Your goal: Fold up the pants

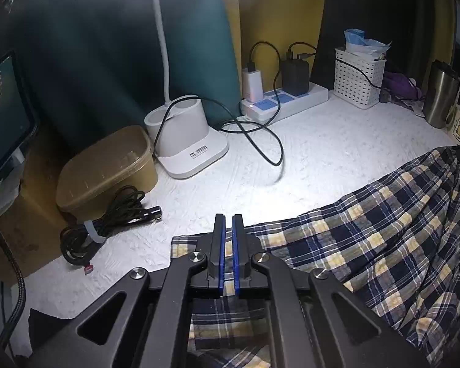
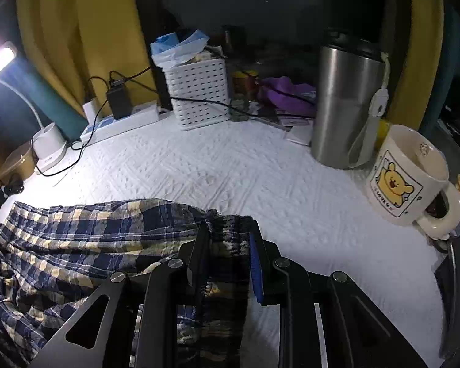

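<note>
Worktop under a white textured cover carries everything; most of it ahead of both claws lies bare. Pants, plaid, lie spread and rumpled along the near edge, running from the left claw across to the right claw.

Left claw: jaws clenched almost together over the hem end, fabric passing beneath and between the blue pads; judged a grip on the hem. Right claw: jaws closed on the gathered waistband, which bunches between them.

Clutter stands well ahead of the claws: lamp base, power strip, white basket, steel tumbler and mug, the mug nearest the right claw, to its right.

Progress: early. Both ends appear seized, but no crease or doubled layer shows. Judged remaining: bringing the ends together, flattening, any further fold. Risk: mug and tumbler stand close to the right-hand side.
</note>
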The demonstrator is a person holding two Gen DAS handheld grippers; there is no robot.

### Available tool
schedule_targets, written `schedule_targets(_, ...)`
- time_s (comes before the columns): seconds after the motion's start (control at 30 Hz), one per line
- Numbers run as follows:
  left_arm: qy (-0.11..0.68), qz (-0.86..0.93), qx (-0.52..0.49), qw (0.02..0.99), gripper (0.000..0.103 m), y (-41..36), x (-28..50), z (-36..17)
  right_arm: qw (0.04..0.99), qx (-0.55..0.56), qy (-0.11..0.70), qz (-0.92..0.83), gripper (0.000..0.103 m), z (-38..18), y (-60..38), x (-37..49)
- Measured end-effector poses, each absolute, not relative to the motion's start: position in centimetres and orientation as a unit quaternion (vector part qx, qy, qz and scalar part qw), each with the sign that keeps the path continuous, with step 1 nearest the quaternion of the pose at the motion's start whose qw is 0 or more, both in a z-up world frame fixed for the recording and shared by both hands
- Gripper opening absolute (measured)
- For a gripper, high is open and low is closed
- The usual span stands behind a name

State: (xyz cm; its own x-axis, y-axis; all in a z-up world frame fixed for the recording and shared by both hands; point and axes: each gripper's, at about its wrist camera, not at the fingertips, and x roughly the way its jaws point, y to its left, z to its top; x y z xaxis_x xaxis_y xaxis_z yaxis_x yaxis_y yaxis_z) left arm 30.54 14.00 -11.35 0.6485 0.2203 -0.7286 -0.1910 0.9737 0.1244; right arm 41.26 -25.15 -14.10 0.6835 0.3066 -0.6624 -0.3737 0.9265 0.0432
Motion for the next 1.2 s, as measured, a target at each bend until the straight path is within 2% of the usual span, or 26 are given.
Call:
schedule_targets(0.87,0.393,0.113,0.015,0.913,0.003,12.9,32.1,-11.2,0.926,-0.043,0.347,0.144,0.024,-13.8,-27.9,43.3)
schedule_targets(1.2,0.375,0.117,0.004,0.919,0.001,13.6,34.2,-10.7,0.935,-0.06,0.318,0.147,0.024,-12.9,-27.8,45.7)
